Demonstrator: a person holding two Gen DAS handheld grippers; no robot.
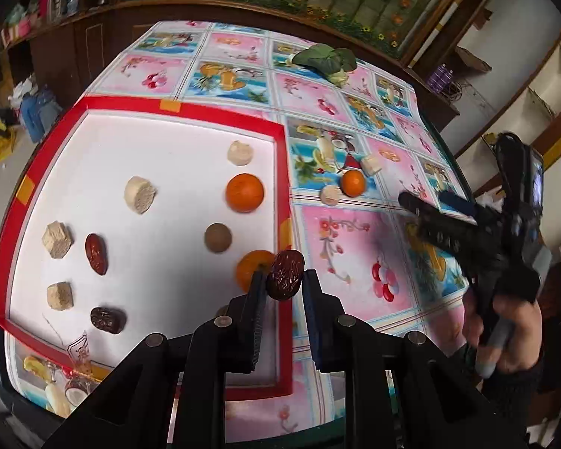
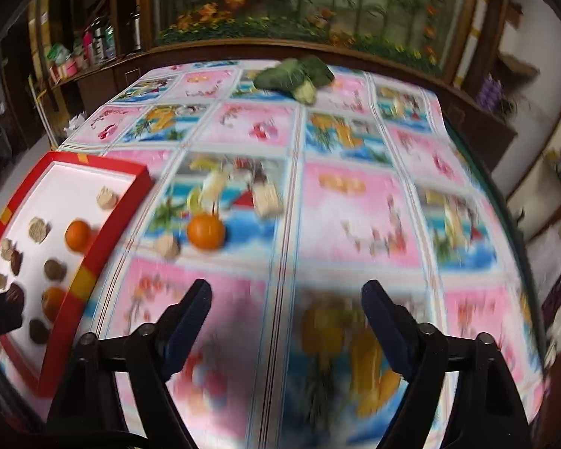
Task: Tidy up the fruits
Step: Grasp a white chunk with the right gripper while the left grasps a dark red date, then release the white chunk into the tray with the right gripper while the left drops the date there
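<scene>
My left gripper is shut on a dark red date and holds it above the right rim of the red-edged white tray. In the tray lie two oranges, two more dates, a brown round fruit and several pale banana pieces. On the cloth right of the tray lie an orange and two banana pieces. My right gripper is open and empty above the cloth; it also shows in the left wrist view.
A patterned fruit-print tablecloth covers the table. A leafy green vegetable lies at the table's far edge. A dark wooden cabinet stands behind the table, and white shelves stand at the right.
</scene>
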